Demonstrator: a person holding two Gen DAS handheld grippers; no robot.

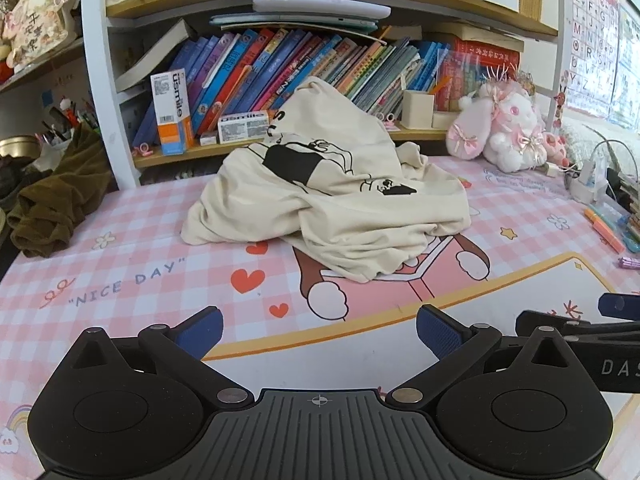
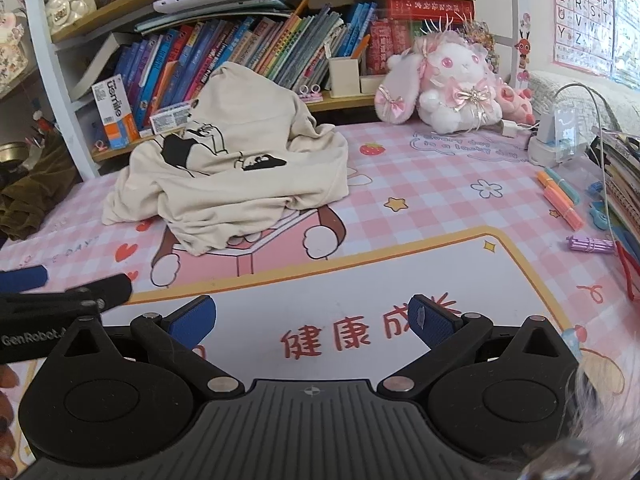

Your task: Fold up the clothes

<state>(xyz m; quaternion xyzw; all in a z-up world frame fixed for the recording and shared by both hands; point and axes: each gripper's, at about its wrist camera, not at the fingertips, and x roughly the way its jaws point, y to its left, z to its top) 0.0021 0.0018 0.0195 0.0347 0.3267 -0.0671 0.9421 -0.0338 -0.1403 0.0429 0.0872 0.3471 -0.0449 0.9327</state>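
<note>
A cream T-shirt (image 1: 332, 196) with a black print lies crumpled in a heap on the pink checked desk mat (image 1: 132, 240), leaning against the bookshelf. It also shows in the right wrist view (image 2: 232, 172), left of centre. My left gripper (image 1: 319, 330) is open and empty, low over the mat, well short of the shirt. My right gripper (image 2: 312, 318) is open and empty over the white part of the mat (image 2: 360, 272). The right gripper's tip shows at the left view's right edge (image 1: 616, 308).
A bookshelf (image 1: 280, 76) with books and boxes runs along the back. A brown cloth (image 1: 52, 204) lies at the left. A pink plush rabbit (image 2: 444, 80) sits at the back right. Pens (image 2: 560, 200), a charger (image 2: 552, 140) and stacked books (image 2: 624, 184) line the right edge.
</note>
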